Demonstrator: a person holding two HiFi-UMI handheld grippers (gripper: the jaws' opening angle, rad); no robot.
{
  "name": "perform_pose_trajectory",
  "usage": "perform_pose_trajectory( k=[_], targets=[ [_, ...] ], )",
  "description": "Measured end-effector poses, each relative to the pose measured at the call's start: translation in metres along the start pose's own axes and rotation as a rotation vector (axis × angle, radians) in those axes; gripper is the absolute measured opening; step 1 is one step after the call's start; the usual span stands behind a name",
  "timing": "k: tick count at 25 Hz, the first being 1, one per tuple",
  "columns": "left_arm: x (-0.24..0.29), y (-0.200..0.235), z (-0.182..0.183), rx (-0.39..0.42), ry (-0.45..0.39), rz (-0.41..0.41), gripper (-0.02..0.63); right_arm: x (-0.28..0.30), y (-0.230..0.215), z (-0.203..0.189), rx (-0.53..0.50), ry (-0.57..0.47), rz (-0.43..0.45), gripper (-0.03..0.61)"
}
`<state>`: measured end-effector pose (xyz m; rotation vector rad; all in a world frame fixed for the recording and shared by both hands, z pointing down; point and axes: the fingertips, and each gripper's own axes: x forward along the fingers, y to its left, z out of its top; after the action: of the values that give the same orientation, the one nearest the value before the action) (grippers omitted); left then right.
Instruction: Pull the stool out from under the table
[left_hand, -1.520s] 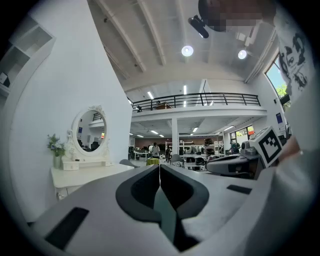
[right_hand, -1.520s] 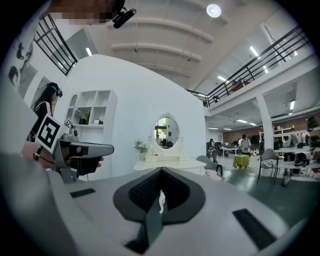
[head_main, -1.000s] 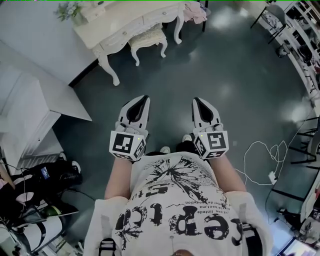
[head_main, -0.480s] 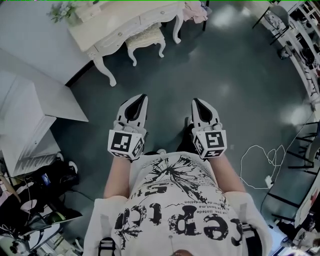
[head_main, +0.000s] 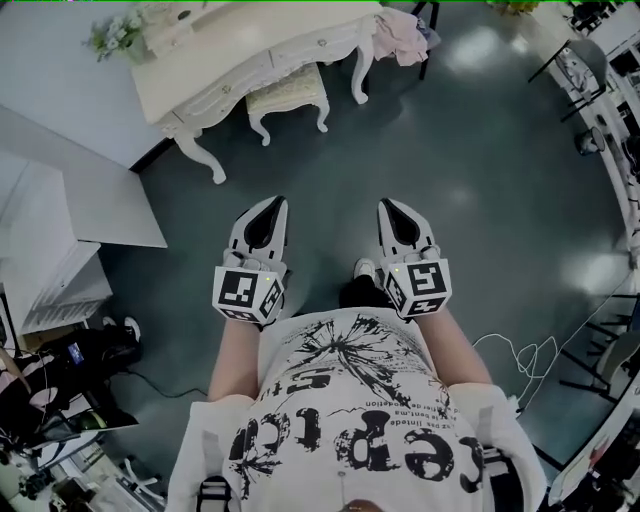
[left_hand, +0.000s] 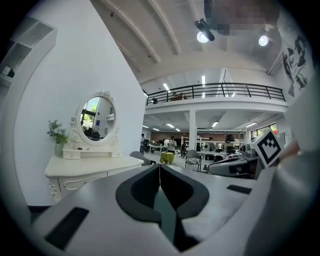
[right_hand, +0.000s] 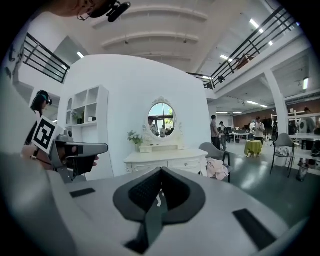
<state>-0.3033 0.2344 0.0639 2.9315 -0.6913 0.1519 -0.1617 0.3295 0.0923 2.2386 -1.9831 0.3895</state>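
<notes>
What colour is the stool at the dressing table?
Cream-white frame with a pale textured seat; the stool shows best in the head view.

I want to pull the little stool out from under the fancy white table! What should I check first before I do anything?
1. Stool tucked under the dressing table: ok, its seat sits partly beneath the tabletop.
2. Left gripper empty: ok, jaws together with nothing between them.
3. Right gripper empty: ok, jaws together with nothing between them.
4. Jaws ready to take hold of the stool: not ok, both are shut.
5. Close enough to reach the stool: not ok, a stretch of floor lies between the grippers and it.
6. Way to the stool: ok, only dark floor shows there in the head view.
</notes>
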Motion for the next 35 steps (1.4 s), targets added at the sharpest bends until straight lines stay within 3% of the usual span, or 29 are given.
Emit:
perform_pose_trajectory(
  k=[7,12,19,29,35],
  targets=[
    [0.089,-0.023,0.005,-0.047,-0.02,0.091,0.021,0.038,-0.094,0.008,-0.052,0.054,0.1,0.015],
    [0.124,-0.017,-0.012,-0.082,0.027,0.132,0.021,0.077,-0.127,0.001,-0.043,0.089,0.141,0.016],
    [0.185,0.044,-0.044,-0.125,0.074,0.199,0.021,0.176,-0.152,-0.009,-0.067,0.138,0.198,0.017],
    [0.322,0.163,-0.038,-0.181,0.008,0.257,0.021,0.358,-0.183,0.011,-0.091,0.175,0.278,0.017],
    [0.37,0.206,-0.063,-0.182,0.037,0.31,0.021,0.439,-0.189,0.0,-0.107,0.182,0.369,0.017]
  ],
)
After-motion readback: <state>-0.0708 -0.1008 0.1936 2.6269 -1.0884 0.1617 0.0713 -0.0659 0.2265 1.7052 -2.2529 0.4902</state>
